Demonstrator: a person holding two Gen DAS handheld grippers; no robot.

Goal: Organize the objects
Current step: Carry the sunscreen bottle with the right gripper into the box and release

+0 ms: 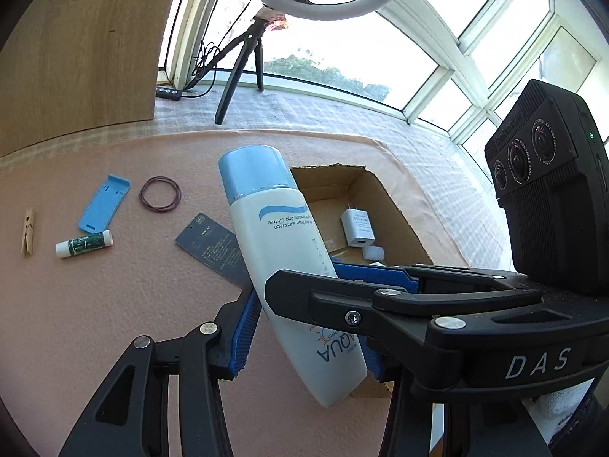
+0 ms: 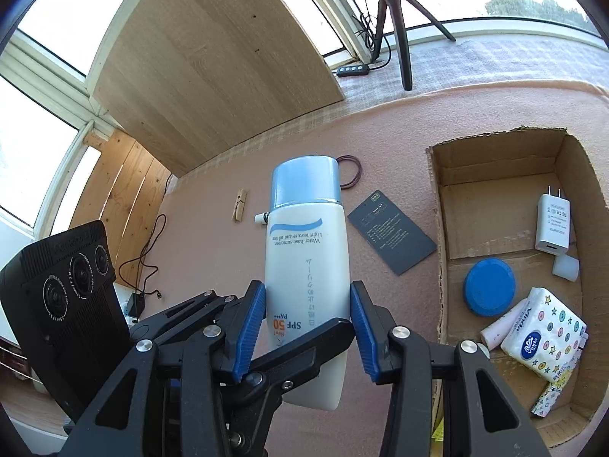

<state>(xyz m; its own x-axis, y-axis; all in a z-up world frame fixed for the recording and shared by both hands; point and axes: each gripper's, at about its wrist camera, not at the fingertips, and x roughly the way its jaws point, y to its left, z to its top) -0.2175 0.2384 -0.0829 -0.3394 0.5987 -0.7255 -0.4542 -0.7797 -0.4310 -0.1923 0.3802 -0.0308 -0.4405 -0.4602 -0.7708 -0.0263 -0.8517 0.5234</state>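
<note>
A white sunscreen bottle [image 1: 289, 251] with a light blue cap is held above the pink table, cap pointing away. It also shows in the right wrist view [image 2: 306, 251]. My left gripper [image 1: 300, 304] is shut on its lower body, blue pads on both sides. My right gripper [image 2: 307, 320] is shut on the same bottle, pads pressing both sides. The right gripper's arm [image 1: 418, 297] crosses in front of the bottle in the left wrist view. An open cardboard box [image 2: 441, 198] lies to the right.
The box holds a white charger [image 2: 552, 224], blue lid [image 2: 489, 291], tissue pack [image 2: 544, 337] and small white cube [image 2: 566, 266]. On the table lie a dark card [image 1: 207, 245], hair ties [image 1: 160, 198], blue plastic piece [image 1: 102, 205], lip balm [image 1: 83, 243] and clothespin [image 1: 28, 236]. A ring-light tripod [image 1: 239, 64] stands behind.
</note>
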